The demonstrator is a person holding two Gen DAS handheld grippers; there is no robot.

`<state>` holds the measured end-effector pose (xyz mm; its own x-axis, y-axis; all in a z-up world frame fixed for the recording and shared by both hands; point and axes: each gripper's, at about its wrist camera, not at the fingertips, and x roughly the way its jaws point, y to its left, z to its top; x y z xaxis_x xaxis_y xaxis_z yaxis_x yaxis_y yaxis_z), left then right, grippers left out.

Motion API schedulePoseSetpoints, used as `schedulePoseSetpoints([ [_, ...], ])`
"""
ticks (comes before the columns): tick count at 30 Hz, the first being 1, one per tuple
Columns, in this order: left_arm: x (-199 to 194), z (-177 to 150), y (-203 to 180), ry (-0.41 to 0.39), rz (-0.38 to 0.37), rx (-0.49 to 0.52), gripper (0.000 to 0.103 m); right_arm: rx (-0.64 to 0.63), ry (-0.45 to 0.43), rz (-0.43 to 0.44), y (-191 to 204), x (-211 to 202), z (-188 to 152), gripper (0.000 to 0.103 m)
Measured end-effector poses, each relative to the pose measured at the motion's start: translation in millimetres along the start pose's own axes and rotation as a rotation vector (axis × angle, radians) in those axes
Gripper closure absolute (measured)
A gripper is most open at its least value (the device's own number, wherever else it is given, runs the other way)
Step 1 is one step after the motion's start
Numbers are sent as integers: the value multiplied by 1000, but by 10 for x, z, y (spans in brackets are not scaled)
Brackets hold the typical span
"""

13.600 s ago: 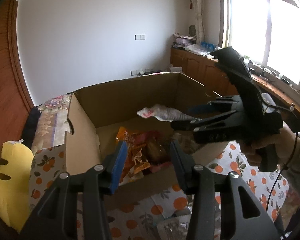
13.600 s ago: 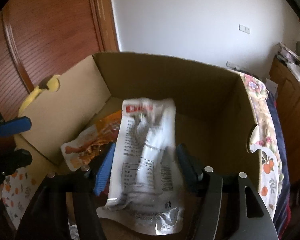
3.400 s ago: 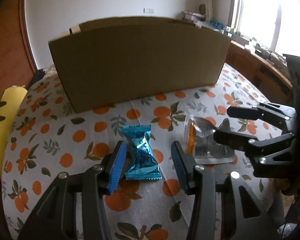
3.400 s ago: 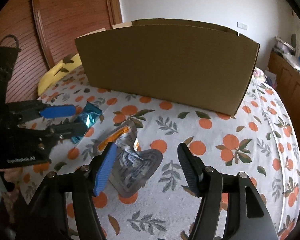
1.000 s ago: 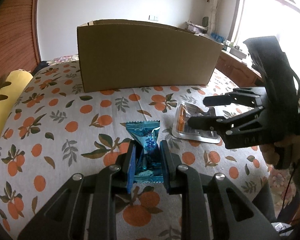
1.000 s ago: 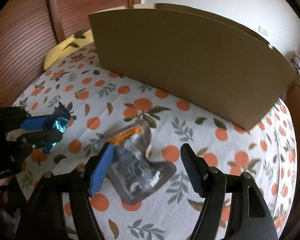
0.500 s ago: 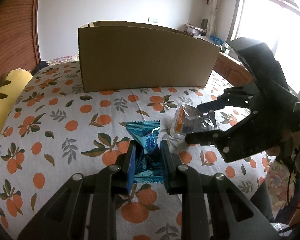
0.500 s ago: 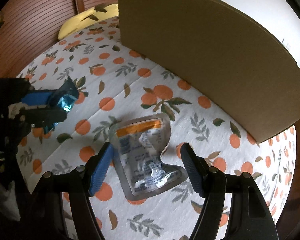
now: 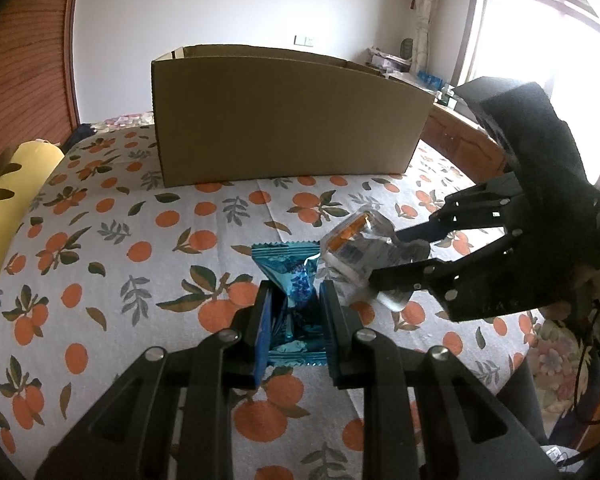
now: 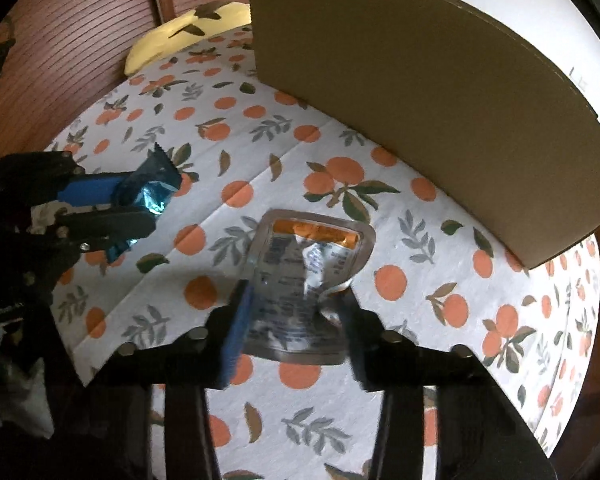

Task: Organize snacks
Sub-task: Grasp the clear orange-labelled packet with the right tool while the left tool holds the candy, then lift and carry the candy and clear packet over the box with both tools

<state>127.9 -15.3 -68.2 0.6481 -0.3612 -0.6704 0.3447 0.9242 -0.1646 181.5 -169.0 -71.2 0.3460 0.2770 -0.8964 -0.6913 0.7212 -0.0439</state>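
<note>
Light, crinkly: left claw (image 9: pixel 294 316) clenched on blue foil wrapper (image 9: pixel 290 276), right claw (image 10: pixel 296 320) just closing around clear pouch (image 10: pixel 304 268), lower centre.

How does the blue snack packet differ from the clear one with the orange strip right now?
The blue packet is opaque, shiny foil with crimped ends; the clear pouch is see-through, printed, with rounded corners. The blue packet is pinched narrow in the left gripper; the clear pouch, wider, crumples between the right gripper pads, which have just been closing. Both are gripped near the cardboard box.
</note>
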Motion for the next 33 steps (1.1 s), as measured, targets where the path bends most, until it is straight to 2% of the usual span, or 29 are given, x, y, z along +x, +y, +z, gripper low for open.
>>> schedulePoseSetpoints([
  [5, -30, -5, -1, -6, -2, -2, 82, 12, -29, -1, 22, -52, -33, 76],
  [10, -37, -7, 6, -7, -2, -4, 82, 31, -66, -6, 67, -130, -65, 79],
  [12, -42, -8, 7, -10, -3, -4, 82, 36, -77, -1, 81, -168, -77, 84],
  [23, -121, 40, -15, -28, -5, 2, 82, 83, -156, -4, 31, -420, -108, 84],
  [33, -307, 423, -42, -88, 11, 54, 82, 144, -250, -27, -220, -842, -64, 84],
])
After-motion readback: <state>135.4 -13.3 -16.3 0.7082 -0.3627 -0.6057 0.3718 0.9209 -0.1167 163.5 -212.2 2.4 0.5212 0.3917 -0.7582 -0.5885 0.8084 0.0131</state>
